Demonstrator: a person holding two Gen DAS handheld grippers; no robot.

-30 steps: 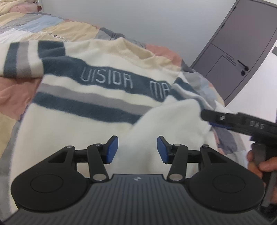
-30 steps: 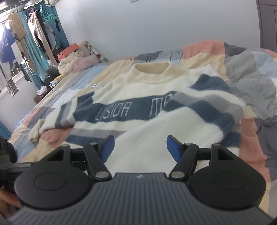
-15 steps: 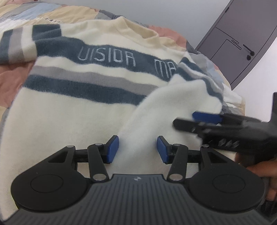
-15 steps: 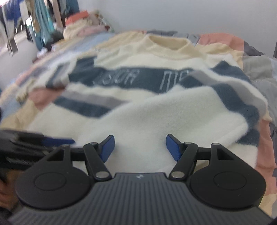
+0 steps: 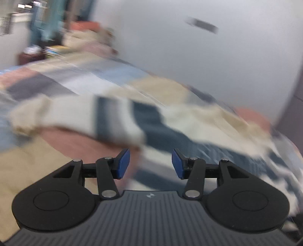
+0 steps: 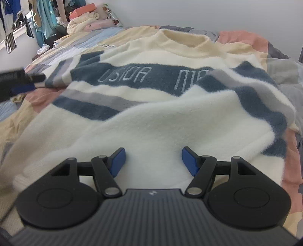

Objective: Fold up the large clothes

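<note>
Sweater (image 6: 151, 106): cream with blue and grey stripes, lying front up on the bed (image 6: 251, 39), collar toward the wall; one sleeve folded across the body.
Other sleeve (image 5: 75, 115): stretched out sideways over the quilt, cuff at its far end; this view is blurred.
Left claw (image 5: 150, 163): released, blue pads apart, nothing between them; it points at the outstretched sleeve and also shows at the left edge of the right wrist view (image 6: 20, 83).
Right claw (image 6: 153, 160): released, empty, hanging low over the sweater's hem.
Background: hanging clothes (image 6: 43, 17) beyond the bed.
</note>
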